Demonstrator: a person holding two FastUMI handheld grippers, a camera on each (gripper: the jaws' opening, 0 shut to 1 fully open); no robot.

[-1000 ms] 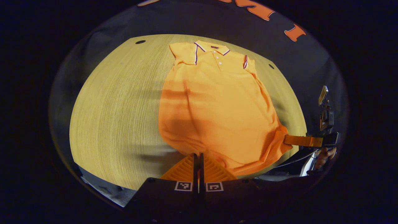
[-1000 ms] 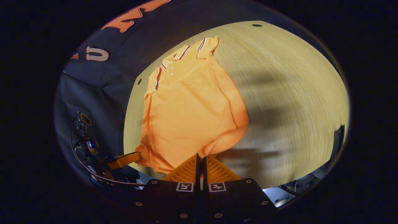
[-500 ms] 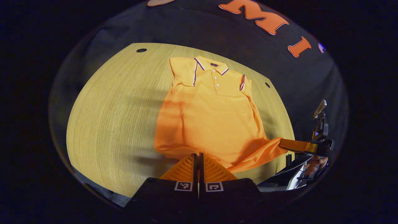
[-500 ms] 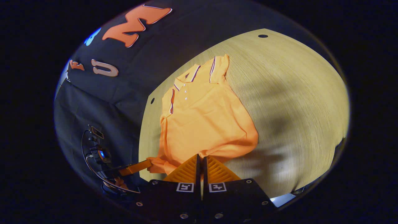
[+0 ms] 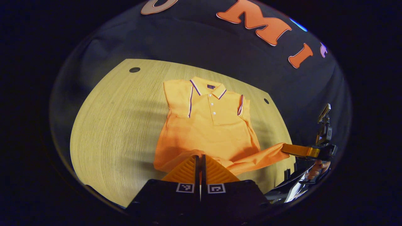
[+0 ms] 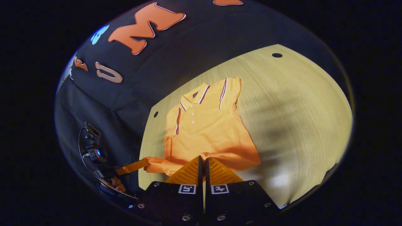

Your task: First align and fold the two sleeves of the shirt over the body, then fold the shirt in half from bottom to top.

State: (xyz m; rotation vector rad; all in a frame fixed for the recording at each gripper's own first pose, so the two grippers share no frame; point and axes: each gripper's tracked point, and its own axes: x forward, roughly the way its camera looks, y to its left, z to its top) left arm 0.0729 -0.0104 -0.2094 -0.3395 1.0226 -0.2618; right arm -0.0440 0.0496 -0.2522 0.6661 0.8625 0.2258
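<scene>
An orange polo shirt lies collar-far on the wooden table, both short sleeves folded in over the chest. Its bottom hem is lifted off the table and stretched between the two grippers. My left gripper is shut on one hem corner, and my right gripper pinches the other corner at the right. In the right gripper view the shirt lies ahead, my right gripper is shut on the hem, and the left gripper holds the far corner.
The table has small dark holes near its far corners. A hand holds the right gripper off the table's edge. Black cloth walls the booth behind the table.
Both grippers have risen with the hem and carried it toward the collar. More of the lower shirt has come off the table and hangs taut between them.
</scene>
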